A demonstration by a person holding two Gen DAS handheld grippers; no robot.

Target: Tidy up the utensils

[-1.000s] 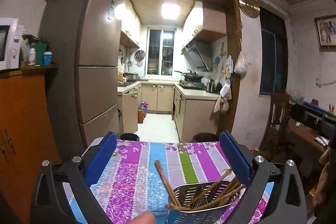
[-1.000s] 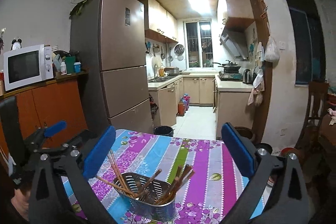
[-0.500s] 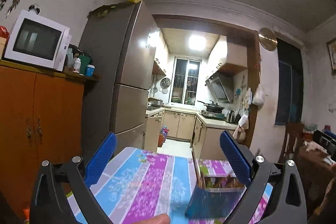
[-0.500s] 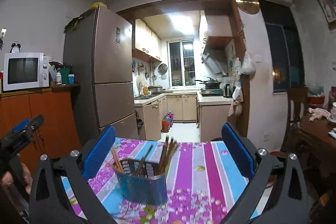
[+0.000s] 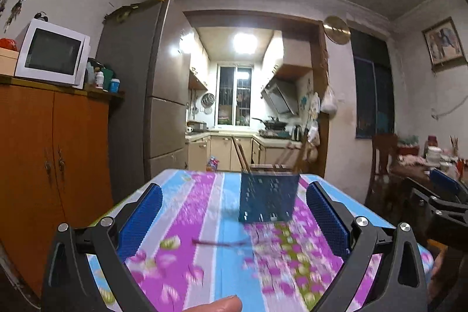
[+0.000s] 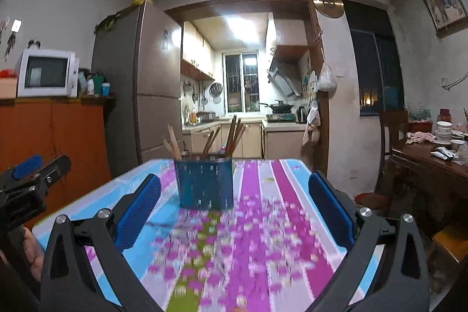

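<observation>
While both tools gape empty, we see what looks like a stray chopstick (image 5: pixel 219 242) lying crosswise mid-worktop (image 5: pixel 181 195), nearer the left tool (image 5: pixel 234 220) than the holder (image 5: pixel 267 196).

both wrist cameras look low across the striped tablecloth (image 5: pixel 204 212) toward the kitchen doorway, the left view from slightly left of the right. they share the utensil holder (image 6: pixel 204 183), fridge (image 6: pixel 152 84) and microwave (image 5: pixel 52 54).
</observation>
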